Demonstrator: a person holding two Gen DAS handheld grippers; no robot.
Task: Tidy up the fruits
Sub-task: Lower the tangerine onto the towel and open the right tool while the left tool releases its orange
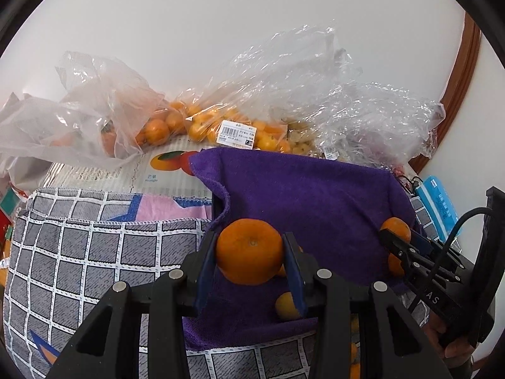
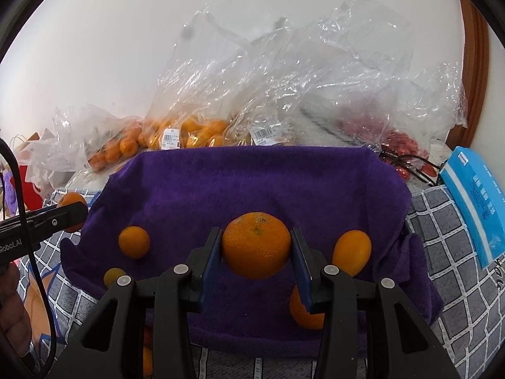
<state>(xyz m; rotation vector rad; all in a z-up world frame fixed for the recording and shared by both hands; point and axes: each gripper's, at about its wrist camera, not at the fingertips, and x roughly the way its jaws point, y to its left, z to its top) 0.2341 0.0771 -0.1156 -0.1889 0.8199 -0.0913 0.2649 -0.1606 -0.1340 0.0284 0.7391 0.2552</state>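
Observation:
My left gripper (image 1: pixel 250 254) is shut on an orange (image 1: pixel 249 251) and holds it above the left edge of a box lined with a purple towel (image 1: pixel 309 202). My right gripper (image 2: pixel 256 248) is shut on another orange (image 2: pixel 256 244) over the same purple towel (image 2: pixel 252 180). Loose oranges (image 2: pixel 134 241) and a yellow-orange oval fruit (image 2: pixel 352 252) lie on the towel. The right gripper also shows at the right of the left wrist view (image 1: pixel 396 237), and the left gripper at the left of the right wrist view (image 2: pixel 71 211).
Clear plastic bags of small oranges (image 1: pixel 195 123) and red fruit (image 2: pixel 401 145) lie behind the box against a white wall. A grey checked cloth (image 1: pixel 79 252) covers the surface. A blue packet (image 2: pixel 473 202) lies at the right. A wooden frame (image 1: pixel 464 94) stands far right.

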